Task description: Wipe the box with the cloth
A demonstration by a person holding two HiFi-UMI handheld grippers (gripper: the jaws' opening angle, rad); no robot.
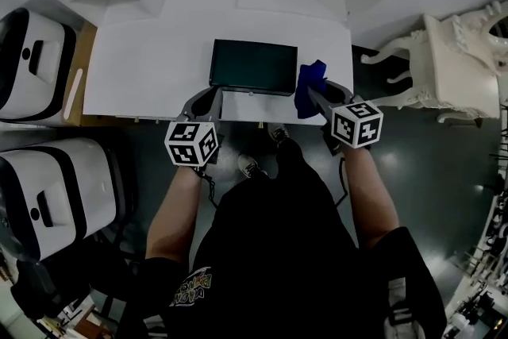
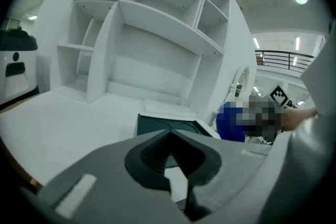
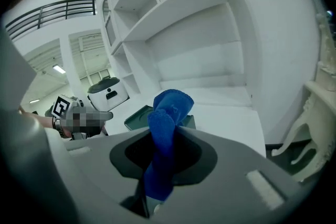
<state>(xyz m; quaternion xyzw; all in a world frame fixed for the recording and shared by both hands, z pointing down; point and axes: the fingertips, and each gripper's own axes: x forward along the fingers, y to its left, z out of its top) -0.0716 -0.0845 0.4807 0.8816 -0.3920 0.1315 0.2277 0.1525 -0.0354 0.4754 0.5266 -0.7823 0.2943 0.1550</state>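
Note:
A dark green flat box [image 1: 252, 66] lies on the white table [image 1: 143, 59], close to its near edge. My right gripper [image 1: 311, 91] is shut on a blue cloth [image 1: 309, 83], held just off the box's right end. In the right gripper view the cloth [image 3: 167, 128] stands up between the closed jaws of the gripper [image 3: 163, 131], with the box [image 3: 137, 117] behind it. My left gripper [image 1: 213, 94] sits at the box's near left corner, shut with nothing in it. From the left gripper view, the gripper [image 2: 169, 134] points at the box [image 2: 157, 124], and the cloth [image 2: 227, 120] shows at the right.
A white shelf unit [image 2: 157, 34] rises at the back of the table. Two white-and-black machines [image 1: 32, 63] [image 1: 48, 194] stand at the left. An ornate white side table [image 1: 456, 59] stands on the dark floor at the right. The person's legs and shoes [image 1: 252, 167] are below the table edge.

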